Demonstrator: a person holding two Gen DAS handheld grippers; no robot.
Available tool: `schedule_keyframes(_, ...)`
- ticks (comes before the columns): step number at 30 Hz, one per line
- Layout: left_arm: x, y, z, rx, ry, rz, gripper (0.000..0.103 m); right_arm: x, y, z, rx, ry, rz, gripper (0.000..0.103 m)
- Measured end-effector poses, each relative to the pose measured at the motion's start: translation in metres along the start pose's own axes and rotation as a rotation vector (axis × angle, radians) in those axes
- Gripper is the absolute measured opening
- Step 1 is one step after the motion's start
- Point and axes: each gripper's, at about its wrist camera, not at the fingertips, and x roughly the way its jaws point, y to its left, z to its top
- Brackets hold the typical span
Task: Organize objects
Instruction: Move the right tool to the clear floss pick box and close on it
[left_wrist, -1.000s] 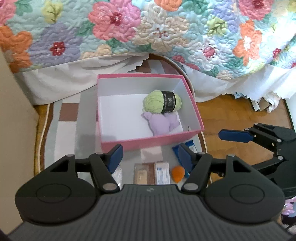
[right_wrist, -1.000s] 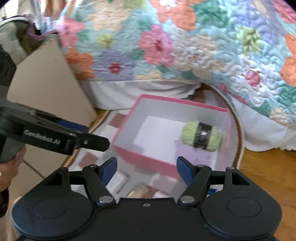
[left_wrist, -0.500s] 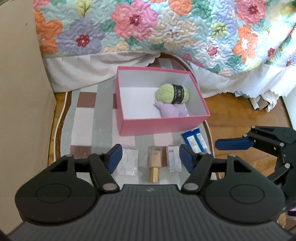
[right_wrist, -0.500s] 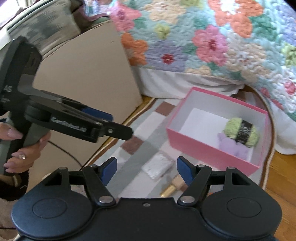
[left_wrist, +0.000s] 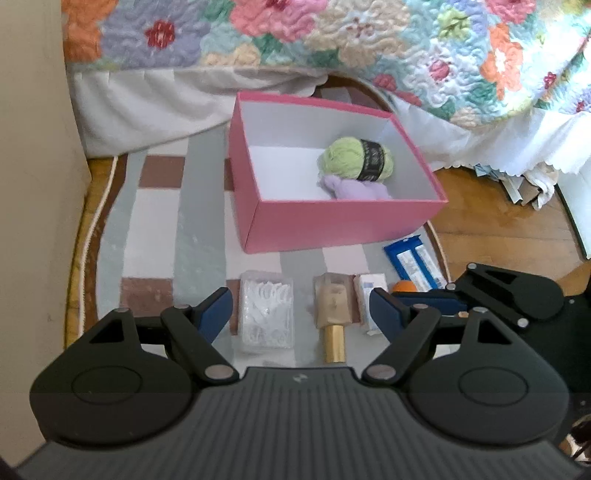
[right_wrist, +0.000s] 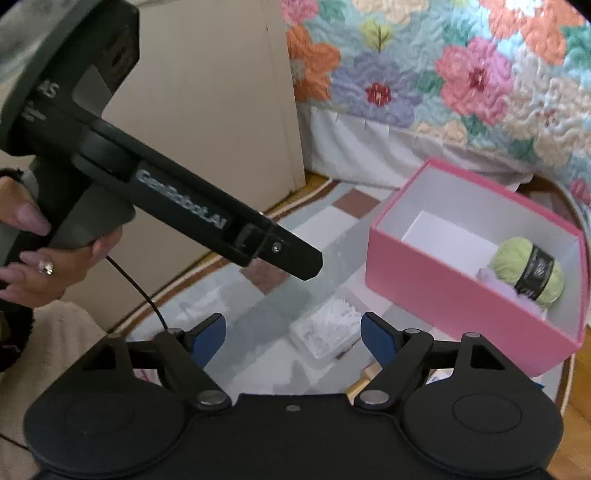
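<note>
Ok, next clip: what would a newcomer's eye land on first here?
Probably the pink box on the rug, holding green yarn and a lilac bundle. In front of it lies a row of small packets, with the open left gripper above them.

Green yarn (right_wrist: 526, 271) inside pink box (right_wrist: 454, 295)

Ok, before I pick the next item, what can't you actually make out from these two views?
- Small orange object: left wrist view, mostly behind the left gripper's finger.
- Soft lilac item in the pink cardboard box: partly hidden by the box's front wall in both views.
- Black label on the green yarn ball: print too small.
- White packet: cut by the finger.
- Right gripper: blocks the items below it.
</note>
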Motion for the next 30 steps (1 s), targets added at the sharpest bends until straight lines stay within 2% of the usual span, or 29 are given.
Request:
schedule_keyframes(5, 0.025, 0.019, -0.014, -0.023, 0.004, 0.018, 0.081, 0.033, -0.008, -0.019, 0.073, -0.016, -0.014, 0.084)
schedule_keyframes(15, 0.066, 0.053, -0.032, -0.099, 0.078, 0.029, 0.079, 0.077, -0.005, -0.035, 0.076, 0.009, -0.043, 0.084)
schedule_keyframes(20, 0.075, 0.058, -0.034, -0.121, 0.094, 0.044, 0.079, 0.095, -0.007, -0.042, 0.066, 0.025, -0.087, 0.084)
schedule_keyframes(27, 0.092, 0.059, -0.035, -0.182, 0.123, 0.021, 0.078, 0.111, -0.012, -0.047, 0.106, 0.054, -0.091, 0.084)
schedule_keyframes(30, 0.095, 0.056, -0.033, -0.185, 0.107, 0.021, 0.070, 0.113, -0.011, -0.049, 0.097, 0.045, -0.090, 0.084)
